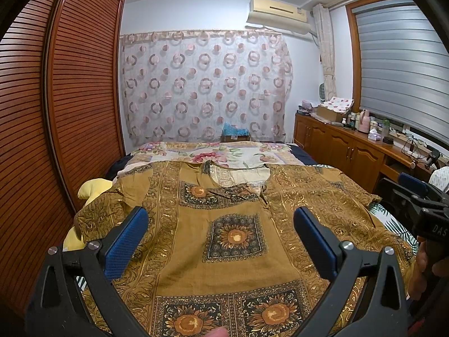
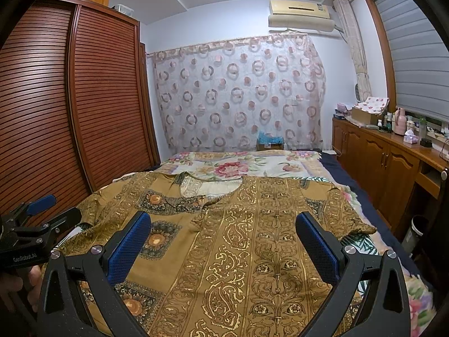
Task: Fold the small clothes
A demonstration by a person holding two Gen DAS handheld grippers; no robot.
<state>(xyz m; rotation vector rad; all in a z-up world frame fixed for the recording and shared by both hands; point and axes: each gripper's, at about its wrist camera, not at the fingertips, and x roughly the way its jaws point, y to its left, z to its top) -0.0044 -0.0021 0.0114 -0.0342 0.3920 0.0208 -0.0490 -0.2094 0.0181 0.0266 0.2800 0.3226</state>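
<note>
A mustard-brown patterned short-sleeved top with sunflower squares and gold scrollwork lies spread flat on the bed, neckline toward the far end; it also shows in the right wrist view. My left gripper is open and empty, hovering over the top's middle. My right gripper is open and empty, over the top's right half. Each gripper shows at the edge of the other's view: the right one, the left one.
The bed has a floral cover. A louvred wooden wardrobe stands close on the left. A yellow soft item lies by the top's left sleeve. A wooden cabinet with bottles runs along the right, a bin beside it.
</note>
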